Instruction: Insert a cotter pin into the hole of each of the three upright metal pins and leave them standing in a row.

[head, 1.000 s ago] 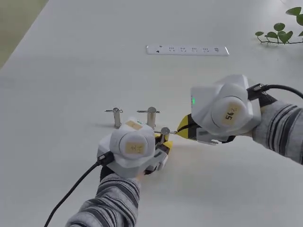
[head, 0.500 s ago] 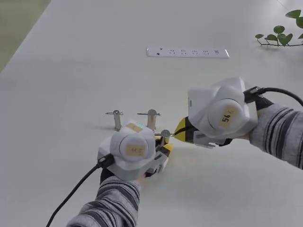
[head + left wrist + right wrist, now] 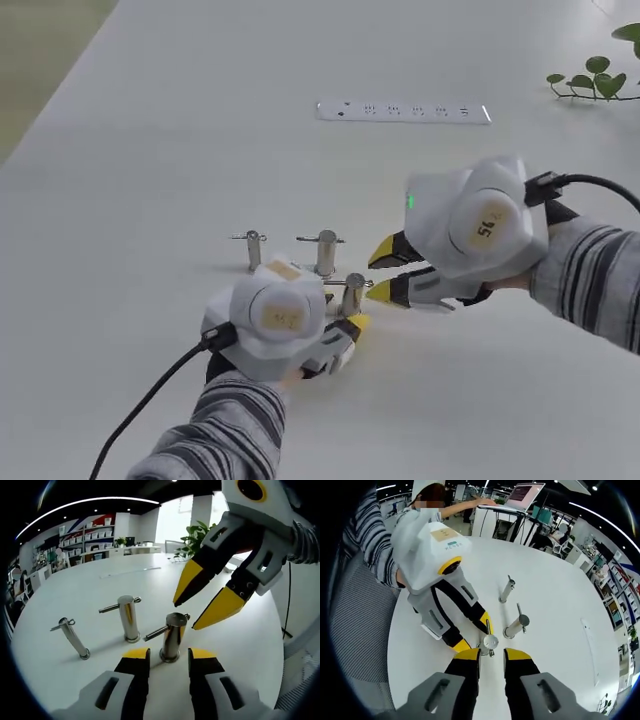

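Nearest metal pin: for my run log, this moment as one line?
nearest metal pin: upright, cotter pin through | left gripper: open, flanking base | right gripper: open

Bright, even overhead light; soft shadows; fisheye-warped edges

**Counting what is standing on the bench**

Three metal pins are standing on one white table (image 3: pixel 150 150): the left pin (image 3: pixel 253 249), the middle pin (image 3: pixel 325 252) and the near pin (image 3: pixel 352 294). Three cotter pins are sitting crosswise, one through each: the left cotter pin (image 3: pixel 62 625), the middle cotter pin (image 3: pixel 116 606) and the near cotter pin (image 3: pixel 156 632). Two grippers are reaching in, the left gripper (image 3: pixel 167 652) and the right gripper (image 3: pixel 378 277). Two black cables are trailing from them, the left cable (image 3: pixel 150 398) and the right cable (image 3: pixel 600 183). One power strip (image 3: pixel 403 111) is lying farther back, and one leafy plant (image 3: pixel 598 78) is peeking in.
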